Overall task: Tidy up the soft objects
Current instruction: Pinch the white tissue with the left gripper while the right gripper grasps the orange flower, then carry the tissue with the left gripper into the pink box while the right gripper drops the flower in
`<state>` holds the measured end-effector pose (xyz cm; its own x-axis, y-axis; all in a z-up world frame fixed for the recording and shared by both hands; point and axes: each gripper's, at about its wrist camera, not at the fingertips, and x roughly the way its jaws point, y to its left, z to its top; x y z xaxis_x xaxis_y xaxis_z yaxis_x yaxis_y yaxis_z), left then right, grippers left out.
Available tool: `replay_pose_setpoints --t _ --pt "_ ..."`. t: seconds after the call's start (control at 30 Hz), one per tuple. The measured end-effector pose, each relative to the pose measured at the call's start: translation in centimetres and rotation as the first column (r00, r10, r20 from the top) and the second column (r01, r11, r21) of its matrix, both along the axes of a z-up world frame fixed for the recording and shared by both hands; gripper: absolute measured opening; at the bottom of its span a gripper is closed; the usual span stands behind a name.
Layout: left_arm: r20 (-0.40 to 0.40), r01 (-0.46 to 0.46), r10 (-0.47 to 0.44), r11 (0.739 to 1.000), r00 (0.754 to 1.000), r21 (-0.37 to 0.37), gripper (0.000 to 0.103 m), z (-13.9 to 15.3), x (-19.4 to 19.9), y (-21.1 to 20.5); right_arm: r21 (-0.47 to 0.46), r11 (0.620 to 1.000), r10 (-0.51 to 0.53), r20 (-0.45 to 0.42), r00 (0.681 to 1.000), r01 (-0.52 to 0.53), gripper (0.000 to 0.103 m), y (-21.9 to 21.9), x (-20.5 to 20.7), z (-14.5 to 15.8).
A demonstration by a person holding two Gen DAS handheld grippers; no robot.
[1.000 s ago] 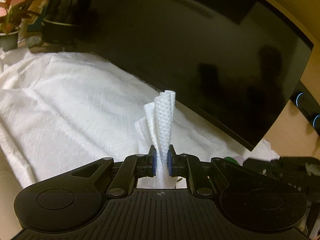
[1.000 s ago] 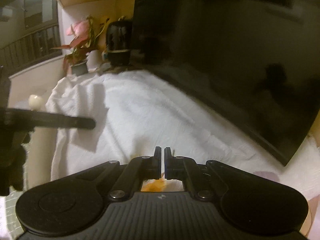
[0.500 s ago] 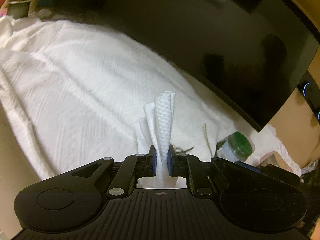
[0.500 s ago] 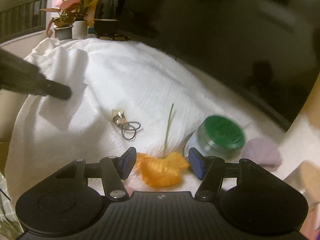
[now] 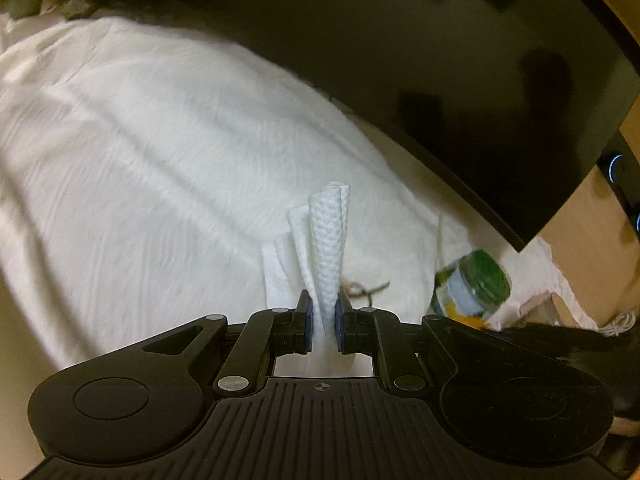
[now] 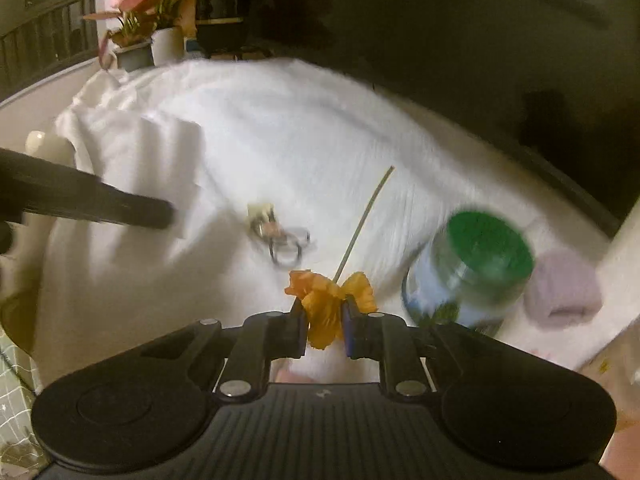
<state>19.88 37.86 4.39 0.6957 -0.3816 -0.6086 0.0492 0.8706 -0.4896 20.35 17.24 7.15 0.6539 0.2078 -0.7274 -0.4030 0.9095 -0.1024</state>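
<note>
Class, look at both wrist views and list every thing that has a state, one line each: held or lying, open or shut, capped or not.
Left gripper: shut on the folded white wipe.
Right gripper: jaws just closed, shut on the orange flower.
Jar: green lid on, tilted.
Key ring: lying loose on the white cloth.
Purple cloth: folded, lying untouched.

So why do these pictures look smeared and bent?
Right wrist view: motion blur smears the jar and key rings; the flower in the gripper stays sharp. Left wrist view: fisheye bows the screen; dim, yellowish light.
</note>
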Motion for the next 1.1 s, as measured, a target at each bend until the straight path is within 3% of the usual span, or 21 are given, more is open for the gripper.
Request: replay_pose_setpoints --t 0.2,0.37,0.47,0.57,0.73,0.9,0.97,1.1 --pt "0.034 0.073 -0.073 0.997 0.997 0.023 0.013 3.9 3.6 -2.2 0.082 0.997 -0.012 0.039 0.999 0.009 0.016 -1.8 1.0 6.6" --pt "0.054 0.154 -0.156 0.987 0.986 0.040 0.013 7.3 5.7 -6.0 0.098 0.994 -0.053 0.100 0.994 0.043 0.016 -5.2 -0.1 11.3" --pt "0.086 0.233 -0.235 0.972 0.968 0.037 0.013 9.2 6.4 -10.1 0.078 0.993 -0.098 0.150 0.984 0.087 0.016 -8.8 -1.7 13.3" --pt "0.100 0.343 -0.345 0.939 0.933 0.037 0.013 10.5 6.6 -15.6 0.060 0.985 -0.168 0.184 0.968 0.160 0.016 -13.0 -3.2 14.5" --pt "0.086 0.549 -0.548 0.836 0.832 0.018 0.013 11.0 5.9 -26.6 0.036 0.945 -0.323 0.260 0.910 0.325 0.017 -22.1 -7.4 15.6" --pt "0.027 0.694 -0.694 0.719 0.720 -0.037 0.013 10.0 4.5 -35.8 0.007 0.892 -0.439 0.254 0.862 0.453 0.017 -29.7 -10.5 13.8" --pt "-0.012 0.731 -0.731 0.682 0.682 -0.039 0.013 9.2 4.5 -39.1 0.018 0.875 -0.475 0.221 0.852 0.483 0.017 -32.2 -11.5 12.4" --pt "-0.114 0.808 -0.807 0.587 0.579 -0.054 0.016 7.4 4.3 -43.9 0.048 0.858 -0.512 0.139 0.848 0.511 0.017 -35.7 -12.3 8.9"
